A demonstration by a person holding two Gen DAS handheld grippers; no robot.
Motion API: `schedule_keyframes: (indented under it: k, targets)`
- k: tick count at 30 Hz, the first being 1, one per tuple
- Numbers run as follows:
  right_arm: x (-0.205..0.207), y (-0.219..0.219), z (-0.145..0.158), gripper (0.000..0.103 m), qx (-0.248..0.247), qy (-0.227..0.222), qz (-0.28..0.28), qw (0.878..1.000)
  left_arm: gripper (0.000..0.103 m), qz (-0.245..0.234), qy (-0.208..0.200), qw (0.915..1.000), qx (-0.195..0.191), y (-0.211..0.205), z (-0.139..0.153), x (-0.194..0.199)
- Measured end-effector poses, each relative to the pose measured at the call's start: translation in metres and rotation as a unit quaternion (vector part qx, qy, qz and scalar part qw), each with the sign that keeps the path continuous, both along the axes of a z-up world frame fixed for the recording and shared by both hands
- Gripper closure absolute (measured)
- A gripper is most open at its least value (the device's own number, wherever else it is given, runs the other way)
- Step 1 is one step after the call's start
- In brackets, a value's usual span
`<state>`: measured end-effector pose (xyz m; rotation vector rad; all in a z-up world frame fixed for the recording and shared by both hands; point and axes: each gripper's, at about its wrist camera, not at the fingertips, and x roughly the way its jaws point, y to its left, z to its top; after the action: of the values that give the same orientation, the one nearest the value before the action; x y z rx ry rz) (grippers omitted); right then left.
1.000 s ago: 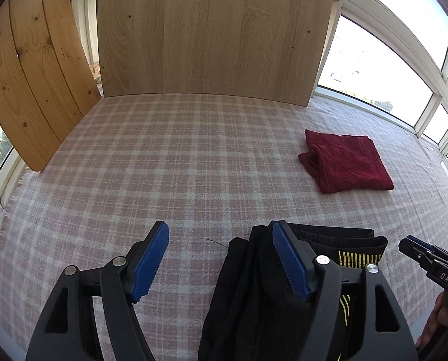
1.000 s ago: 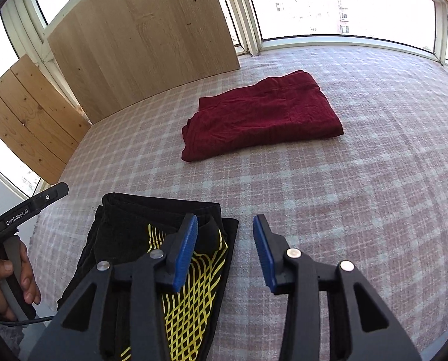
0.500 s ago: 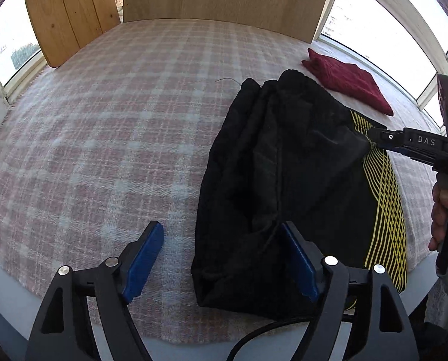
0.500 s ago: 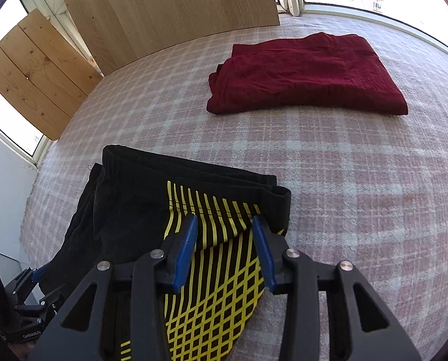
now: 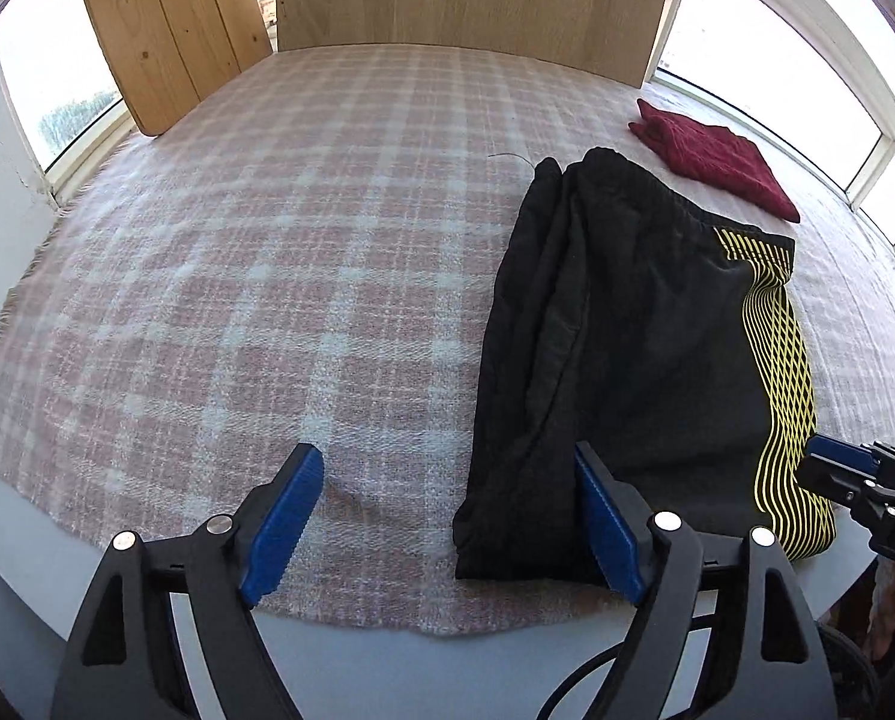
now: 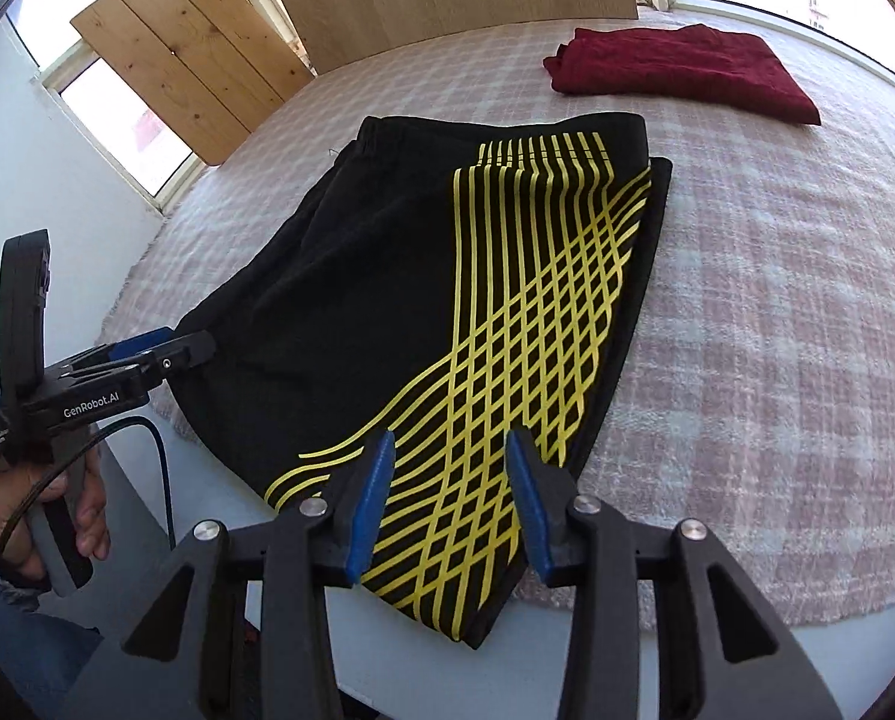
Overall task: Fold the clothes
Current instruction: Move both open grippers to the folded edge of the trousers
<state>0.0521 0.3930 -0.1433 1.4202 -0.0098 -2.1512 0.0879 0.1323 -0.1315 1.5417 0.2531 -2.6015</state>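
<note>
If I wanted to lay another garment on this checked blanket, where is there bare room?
The widest bare stretch of blanket lies between the wooden boards and the black shorts. Another runs beside the shorts' yellow-striped edge, below the folded red garment. The near edge is crowded: both tools, left and right, hover at the shorts' hem.

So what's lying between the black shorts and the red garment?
Nothing: only bare plaid blanket separates the black shorts from the folded red garment. The right wrist view shows the gap most clearly.
</note>
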Motion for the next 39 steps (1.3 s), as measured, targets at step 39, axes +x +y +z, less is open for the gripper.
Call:
schedule_keyframes:
  k: [39]
  targets:
    - [0.04,0.045,0.006,0.061,-0.023,-0.003,-0.093,0.995,0.019,-0.027,-0.005,0.9992,-0.028,0.013,0.015,0.008]
